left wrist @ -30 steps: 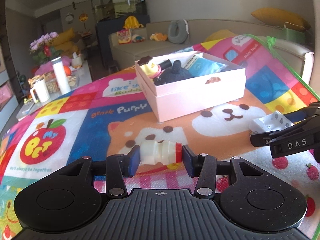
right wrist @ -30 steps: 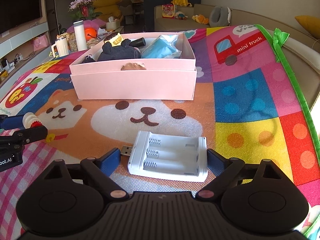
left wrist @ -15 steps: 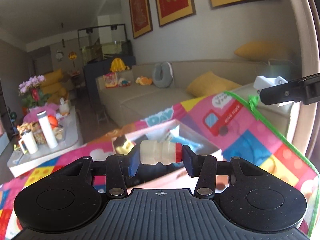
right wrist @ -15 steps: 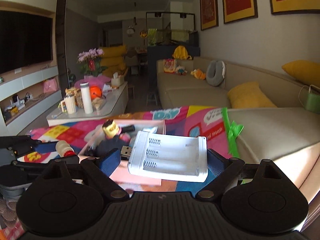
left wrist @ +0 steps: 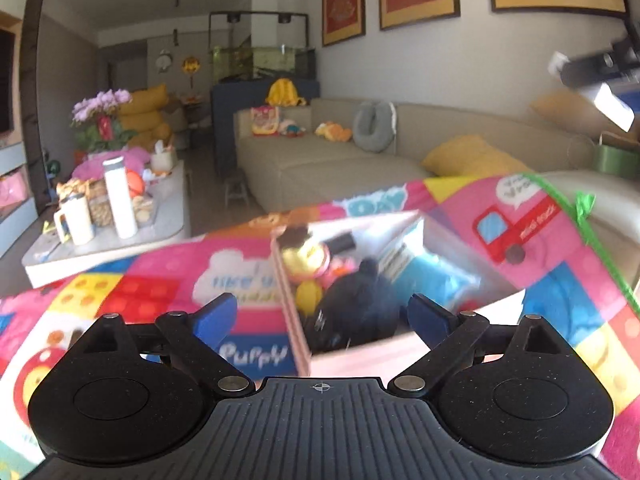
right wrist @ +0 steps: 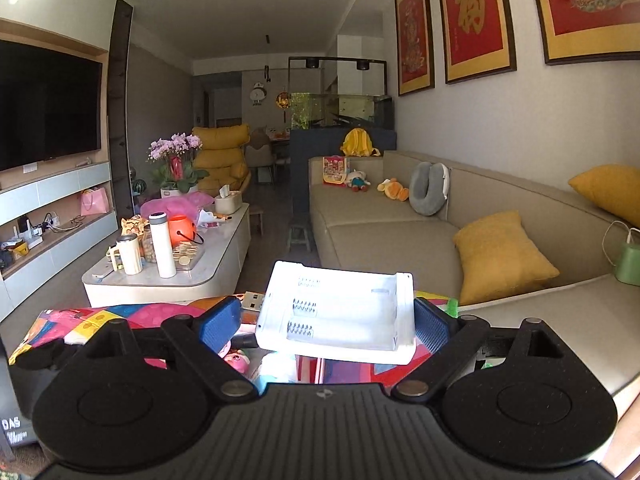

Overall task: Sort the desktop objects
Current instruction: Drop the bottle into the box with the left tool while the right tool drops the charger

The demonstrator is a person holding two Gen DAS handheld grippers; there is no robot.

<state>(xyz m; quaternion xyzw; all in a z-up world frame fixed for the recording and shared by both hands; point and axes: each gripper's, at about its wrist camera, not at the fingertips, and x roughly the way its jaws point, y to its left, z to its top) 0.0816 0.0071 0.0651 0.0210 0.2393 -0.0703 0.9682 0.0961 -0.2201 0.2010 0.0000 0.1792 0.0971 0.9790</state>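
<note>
Your left gripper is opening empty over the pink box, so next bring the battery charger clamped in your right gripper over and drop it in too.

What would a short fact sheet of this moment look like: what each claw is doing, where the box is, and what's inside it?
left gripper: jaws opening, nothing between them, above the pink box
right gripper: lifted, carrying a white battery charger with its USB plug pointing left
box location: on the colourful play mat
box contents: blurred; a dark soft item, a blue packet and a yellow toy can be made out
background: beige sofa, yellow cushion
</note>
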